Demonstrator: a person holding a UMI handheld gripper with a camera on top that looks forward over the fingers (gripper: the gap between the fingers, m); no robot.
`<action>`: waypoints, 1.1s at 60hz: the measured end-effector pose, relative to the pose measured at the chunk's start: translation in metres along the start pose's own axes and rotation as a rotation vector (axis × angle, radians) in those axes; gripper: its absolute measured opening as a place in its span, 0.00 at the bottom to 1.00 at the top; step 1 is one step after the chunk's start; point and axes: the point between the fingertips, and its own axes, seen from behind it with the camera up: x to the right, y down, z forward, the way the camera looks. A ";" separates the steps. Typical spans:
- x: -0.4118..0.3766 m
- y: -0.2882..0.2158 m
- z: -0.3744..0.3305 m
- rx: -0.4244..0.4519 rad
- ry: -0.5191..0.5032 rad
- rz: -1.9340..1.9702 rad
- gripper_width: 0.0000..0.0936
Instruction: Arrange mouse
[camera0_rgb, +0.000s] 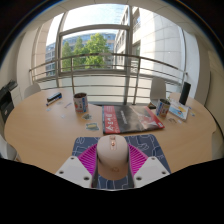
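- The mouse (112, 153), pale and rounded, sits between the jaws, with both magenta pads (88, 158) against its sides; the gripper (112, 165) looks clamped on it.
- Under and ahead of it lies a dark blue mouse mat (150, 148) with pale line markings, on the round wooden desk (40, 125).
- Beyond the mat: a magazine (132, 119), a dark mug (81, 101), and a small box (178, 109) near the far rim.
- Step in hand, as I judge it: carrying or positioning the mouse over the mat.
- The next move likely calls for lowering it squarely onto the mat, then parting the jaws without nudging it.
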 end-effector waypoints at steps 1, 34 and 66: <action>0.003 0.008 0.004 -0.018 -0.002 0.000 0.44; 0.014 0.023 -0.060 -0.031 -0.042 0.019 0.91; -0.003 0.069 -0.290 0.015 0.053 -0.028 0.91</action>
